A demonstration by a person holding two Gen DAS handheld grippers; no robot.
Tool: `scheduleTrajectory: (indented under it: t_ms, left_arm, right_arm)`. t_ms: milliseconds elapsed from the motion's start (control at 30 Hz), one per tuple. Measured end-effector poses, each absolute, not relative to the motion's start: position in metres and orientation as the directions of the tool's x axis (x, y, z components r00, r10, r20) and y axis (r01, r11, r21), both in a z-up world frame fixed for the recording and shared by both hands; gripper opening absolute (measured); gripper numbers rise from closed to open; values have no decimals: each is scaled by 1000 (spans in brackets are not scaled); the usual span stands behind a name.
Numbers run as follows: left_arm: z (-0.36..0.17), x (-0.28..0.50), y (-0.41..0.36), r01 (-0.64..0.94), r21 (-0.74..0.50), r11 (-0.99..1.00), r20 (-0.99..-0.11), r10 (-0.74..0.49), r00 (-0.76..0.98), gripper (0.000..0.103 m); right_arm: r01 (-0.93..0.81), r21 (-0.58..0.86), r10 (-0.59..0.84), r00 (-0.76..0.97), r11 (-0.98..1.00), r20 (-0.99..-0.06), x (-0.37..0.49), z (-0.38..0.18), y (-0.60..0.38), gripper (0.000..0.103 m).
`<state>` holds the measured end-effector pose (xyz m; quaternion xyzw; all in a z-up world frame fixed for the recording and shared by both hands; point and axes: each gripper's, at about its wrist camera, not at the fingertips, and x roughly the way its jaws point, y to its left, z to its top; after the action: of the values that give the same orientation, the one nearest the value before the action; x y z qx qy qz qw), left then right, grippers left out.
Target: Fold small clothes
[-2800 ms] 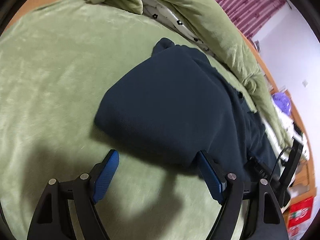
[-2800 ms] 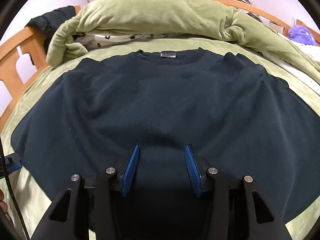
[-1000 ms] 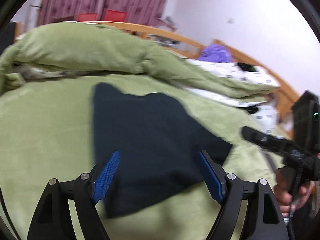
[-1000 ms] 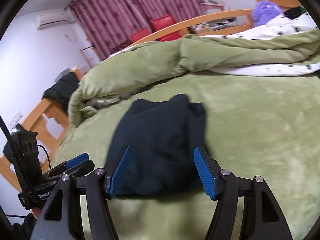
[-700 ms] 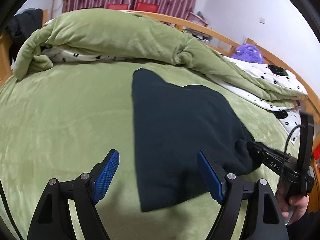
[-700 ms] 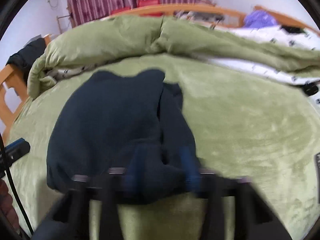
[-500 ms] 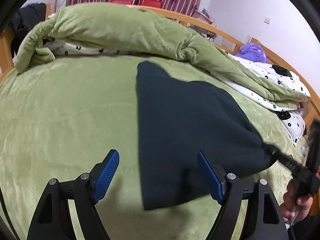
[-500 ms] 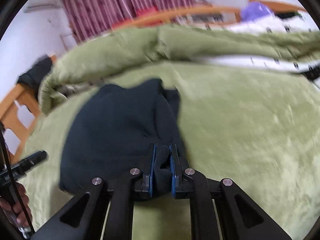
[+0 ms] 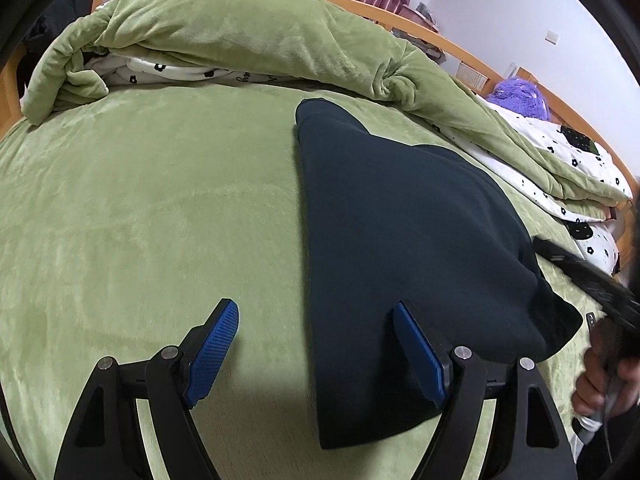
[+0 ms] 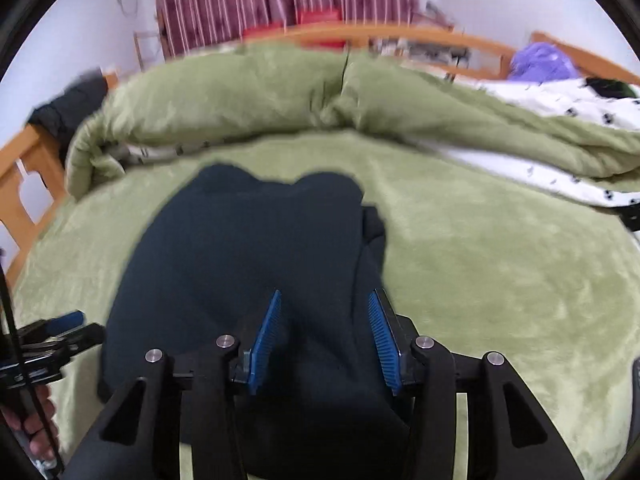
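Observation:
A dark navy sweater [image 9: 400, 220], folded into a long strip, lies on the green bed blanket [image 9: 140, 200]. My left gripper [image 9: 314, 312] hovers open over its near left edge: the right pad sits over the cloth, the left pad over bare blanket. In the right wrist view the sweater [image 10: 248, 248] fills the middle. My right gripper [image 10: 325, 298] is above its near end with its jaws opening; fabric lies under the gap, and the pads do not press on it. Each gripper shows at the edge of the other's view, the right gripper [image 9: 580, 276] and the left gripper [image 10: 60, 332].
A rolled green duvet [image 9: 240, 32] with a white patterned sheet [image 9: 560, 168] lies along the far side of the bed. A wooden bed frame [image 10: 24, 184] runs at the left and back. A purple plush [image 9: 520, 96] sits far right. Hands [image 9: 600, 384] hold the grippers.
The right gripper, shut on the sweater's near end half a second ago, now has its jaws apart. The left gripper has sunk closer to the bed, still open.

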<state>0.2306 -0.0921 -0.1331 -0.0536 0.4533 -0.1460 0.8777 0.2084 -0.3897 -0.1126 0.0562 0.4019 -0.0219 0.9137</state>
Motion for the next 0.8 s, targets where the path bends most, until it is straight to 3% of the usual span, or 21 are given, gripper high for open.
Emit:
scheduleTrajectory:
  t_ms: [67, 100, 133, 233, 333, 433, 467, 667, 733, 800]
  left_arm:
    - [-139, 235, -92, 218, -241, 946, -782, -322, 533, 78]
    - [-141, 235, -92, 221, -246, 944, -782, -328, 530, 79]
    - [-143, 237, -92, 222, -247, 943, -783, -330, 528, 79]
    - [-144, 238, -92, 229, -256, 939, -777, -341, 529, 81]
    - [-144, 240, -99, 243, -263, 934, -778, -354, 519, 81]
    - [-139, 237, -104, 235, -247, 940, -783, -337, 523, 79]
    - [-136, 235, -104, 235, -243, 941, -783, -333, 525, 79]
    - [-104, 212, -103, 247, -216, 945, -765, -321, 559, 79]
    - [-88, 200, -102, 246, -204, 948, -755, -312, 577, 79]
    - [-74, 188, -101, 245, -191, 951, -743, -303, 596, 79]
  right_arm:
    - [90, 124, 46, 597, 988, -801, 233, -139, -390, 41]
    - [81, 156, 81, 580, 984, -810, 240, -147, -391, 19]
    - [62, 189, 119, 578, 980, -808, 243, -152, -392, 9]
    - [71, 199, 92, 703, 977, -705, 223, -132, -406, 9]
    - [145, 161, 35, 628, 976, -777, 227, -154, -417, 9]
    - [150, 62, -38, 587, 987, -809, 226, -170, -407, 13]
    - [161, 57, -51, 595, 985, -802, 222, -162, -405, 18]
    - [194, 59, -82, 641, 979, -763, 179, -108, -407, 25]
    - [196, 62, -81, 644, 979, -761, 163, -93, -406, 34]
    - [203, 63, -85, 647, 977, -758, 144, -76, -402, 51]
